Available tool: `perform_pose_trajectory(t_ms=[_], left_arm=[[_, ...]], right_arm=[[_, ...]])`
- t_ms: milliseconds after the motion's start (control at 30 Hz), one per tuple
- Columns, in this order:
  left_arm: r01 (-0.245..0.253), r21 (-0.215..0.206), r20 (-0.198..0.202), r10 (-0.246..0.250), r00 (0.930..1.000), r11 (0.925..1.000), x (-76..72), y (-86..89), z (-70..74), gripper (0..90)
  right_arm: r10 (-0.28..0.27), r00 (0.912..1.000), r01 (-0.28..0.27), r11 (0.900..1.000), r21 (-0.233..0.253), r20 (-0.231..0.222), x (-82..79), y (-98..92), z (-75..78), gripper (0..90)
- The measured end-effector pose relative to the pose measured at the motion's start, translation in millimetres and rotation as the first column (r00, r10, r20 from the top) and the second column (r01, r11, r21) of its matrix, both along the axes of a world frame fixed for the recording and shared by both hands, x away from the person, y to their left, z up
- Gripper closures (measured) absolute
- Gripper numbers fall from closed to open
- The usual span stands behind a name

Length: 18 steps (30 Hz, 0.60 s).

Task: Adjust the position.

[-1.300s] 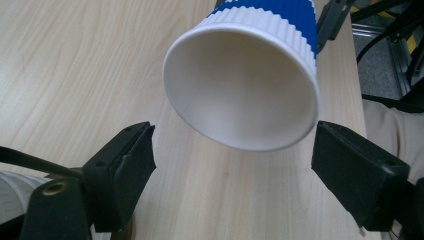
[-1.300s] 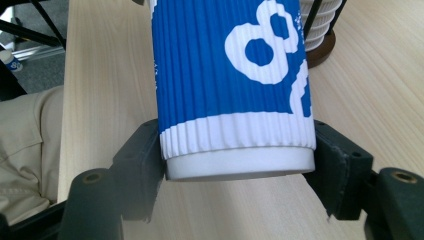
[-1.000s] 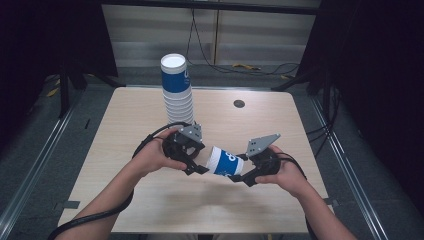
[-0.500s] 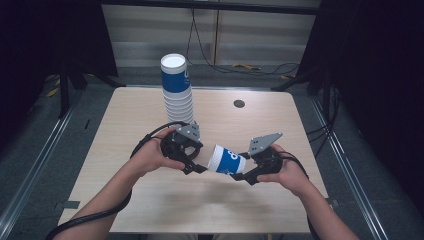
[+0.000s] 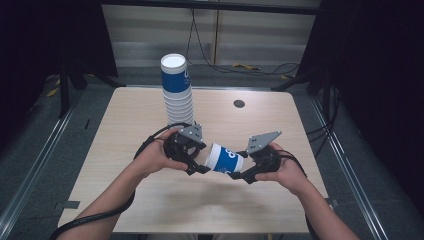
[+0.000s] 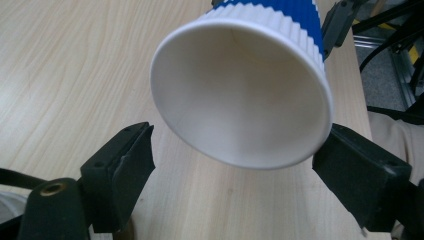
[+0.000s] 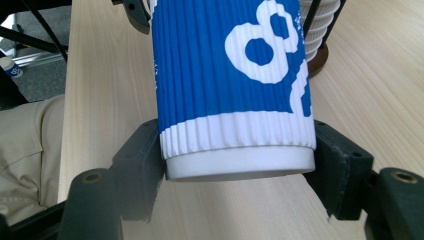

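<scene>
Cup (image 5: pixel 224 158), blue and white, lies on its side above the table's (image 5: pixel 125 125) near half, clamped at its base by the right gripper (image 7: pixel 240 165). Left gripper (image 6: pixel 235 170) faces its open mouth with jaws spread apart, one touching the rim. A tall cup stack (image 5: pixel 178 92) stands just behind the left hand (image 5: pixel 152 157); a small dark disc (image 5: pixel 239 103) sits farther back.

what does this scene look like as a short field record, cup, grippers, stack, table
held item: blue and white ribbed paper cup, lying sideways above the table
right gripper: jaws clamped on the cup's base end
left gripper: jaws open at either side of the cup's open mouth, a gap showing at one jaw
stack: tall stack of matching paper cups, upside down, behind the left gripper
surface: light wooden table
other: small dark round disc near the far edge
</scene>
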State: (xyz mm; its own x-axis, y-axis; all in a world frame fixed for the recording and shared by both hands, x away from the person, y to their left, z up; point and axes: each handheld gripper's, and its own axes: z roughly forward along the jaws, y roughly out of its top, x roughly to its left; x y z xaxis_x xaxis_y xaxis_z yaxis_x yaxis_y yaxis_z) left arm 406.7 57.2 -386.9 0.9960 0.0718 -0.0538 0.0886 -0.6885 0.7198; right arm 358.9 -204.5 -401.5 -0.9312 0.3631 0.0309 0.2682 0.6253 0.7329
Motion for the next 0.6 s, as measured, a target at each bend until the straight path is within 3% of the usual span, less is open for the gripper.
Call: perform_pose_trajectory(t_ms=[600], left_arm=[[0.047,0.002,-0.014,-0.047,0.9988,0.9989,-0.1,-8.4,-3.4,13.5]], right_arm=[[0.037,0.9993,-0.037,0.999,-0.002,0.007,-1.4,6.4,-0.6,29.8]])
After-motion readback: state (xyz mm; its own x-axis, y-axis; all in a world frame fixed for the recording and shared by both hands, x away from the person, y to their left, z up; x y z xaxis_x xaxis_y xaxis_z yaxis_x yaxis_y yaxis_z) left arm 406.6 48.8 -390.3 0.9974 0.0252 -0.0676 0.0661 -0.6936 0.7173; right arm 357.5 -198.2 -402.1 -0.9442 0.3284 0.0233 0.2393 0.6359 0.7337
